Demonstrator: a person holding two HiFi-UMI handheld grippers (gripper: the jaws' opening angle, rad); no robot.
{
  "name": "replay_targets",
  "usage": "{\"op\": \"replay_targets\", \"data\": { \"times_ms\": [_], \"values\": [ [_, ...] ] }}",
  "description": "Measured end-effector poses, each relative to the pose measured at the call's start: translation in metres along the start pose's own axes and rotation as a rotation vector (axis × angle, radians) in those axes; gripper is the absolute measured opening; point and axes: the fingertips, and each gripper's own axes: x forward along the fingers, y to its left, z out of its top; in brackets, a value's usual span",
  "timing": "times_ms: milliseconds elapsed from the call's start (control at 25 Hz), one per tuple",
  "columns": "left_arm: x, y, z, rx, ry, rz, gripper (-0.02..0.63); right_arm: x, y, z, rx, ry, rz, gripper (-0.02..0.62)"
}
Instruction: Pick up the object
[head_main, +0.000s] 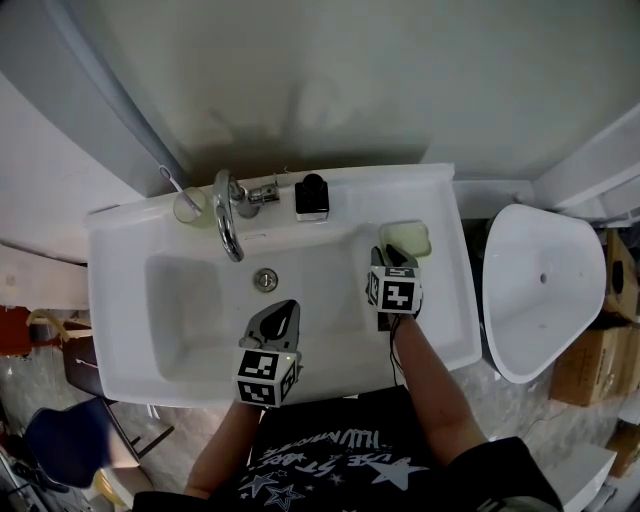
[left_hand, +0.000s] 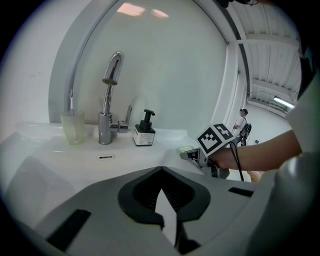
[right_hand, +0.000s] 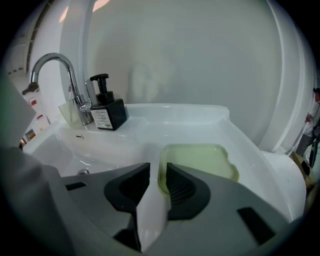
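Observation:
A pale green soap dish (head_main: 407, 238) (right_hand: 200, 160) lies on the right ledge of the white sink (head_main: 120, 300). My right gripper (head_main: 386, 252) (right_hand: 157, 172) is at the dish's left edge. Its jaws stand narrowly apart with the dish's left rim between them. A strip of white sink shows beside the rim, so the pads do not press on it. My left gripper (head_main: 290, 306) (left_hand: 161, 170) hovers over the front of the basin, fingertips together and nothing in them. The left gripper view shows the dish (left_hand: 186, 149) small, just beyond the right gripper's marker cube.
At the back of the sink stand a chrome faucet (head_main: 228, 215), a black soap dispenser (head_main: 312, 197) and a cup with a toothbrush (head_main: 188, 205). The drain (head_main: 265, 280) is mid-basin. A white toilet (head_main: 545, 285) and cardboard boxes (head_main: 595, 360) are to the right.

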Motion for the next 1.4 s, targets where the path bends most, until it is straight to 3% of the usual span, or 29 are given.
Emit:
{"op": "replay_targets", "data": {
  "times_ms": [200, 440, 880, 1400],
  "values": [
    [0.001, 0.007, 0.000, -0.010, 0.001, 0.004, 0.015, 0.001, -0.004, 0.002, -0.053, 0.011, -0.069, 0.067],
    [0.001, 0.007, 0.000, -0.014, 0.002, 0.005, 0.015, 0.001, -0.003, 0.002, -0.074, 0.020, -0.099, 0.052],
    [-0.011, -0.002, -0.002, -0.007, -0.006, 0.053, 0.015, -0.016, -0.001, 0.010, -0.087, -0.010, -0.070, 0.037],
    [-0.048, -0.044, 0.003, -0.017, -0.091, 0.155, 0.015, -0.075, -0.013, 0.026, -0.131, -0.135, 0.028, 0.035]
  ]
}}
